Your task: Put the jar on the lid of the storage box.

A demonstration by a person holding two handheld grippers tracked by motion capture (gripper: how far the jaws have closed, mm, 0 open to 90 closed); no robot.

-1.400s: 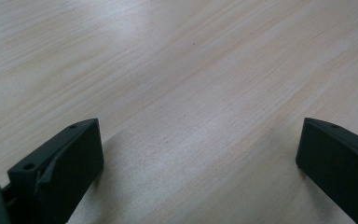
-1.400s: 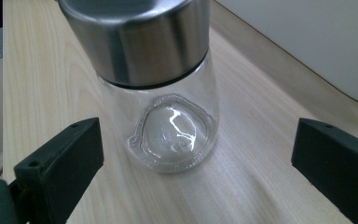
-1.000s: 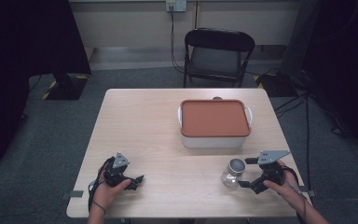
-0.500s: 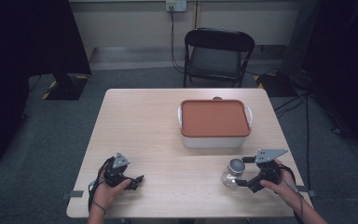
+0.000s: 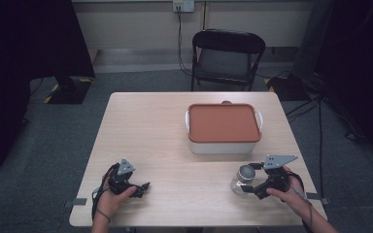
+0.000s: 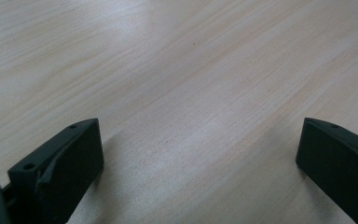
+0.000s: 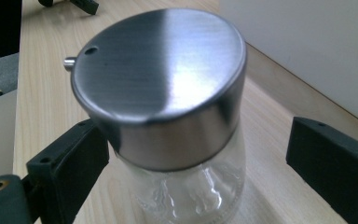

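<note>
A clear glass jar [image 5: 243,178] with a brushed metal lid [image 7: 168,93] stands upright near the table's front right. My right gripper [image 5: 250,187] reaches around it from the right. Its jaws have just been closing, and the jar [image 7: 186,196] stands between them. In the right gripper view one jaw sits close against the glass, while the other is still a gap away from it. My left gripper [image 5: 144,188] rests open on the bare wood at the front left, with nothing between its fingers [image 6: 74,158].
A white container [image 5: 223,144] with an orange-brown lid sits at the back right of the wooden table [image 5: 165,136], just beyond the jar. A black folding chair [image 5: 226,56] stands behind the far edge. Cables trail on the floor at the right.
My right gripper has edged slightly left toward the jar. The left hand and the jar have not moved.
</note>
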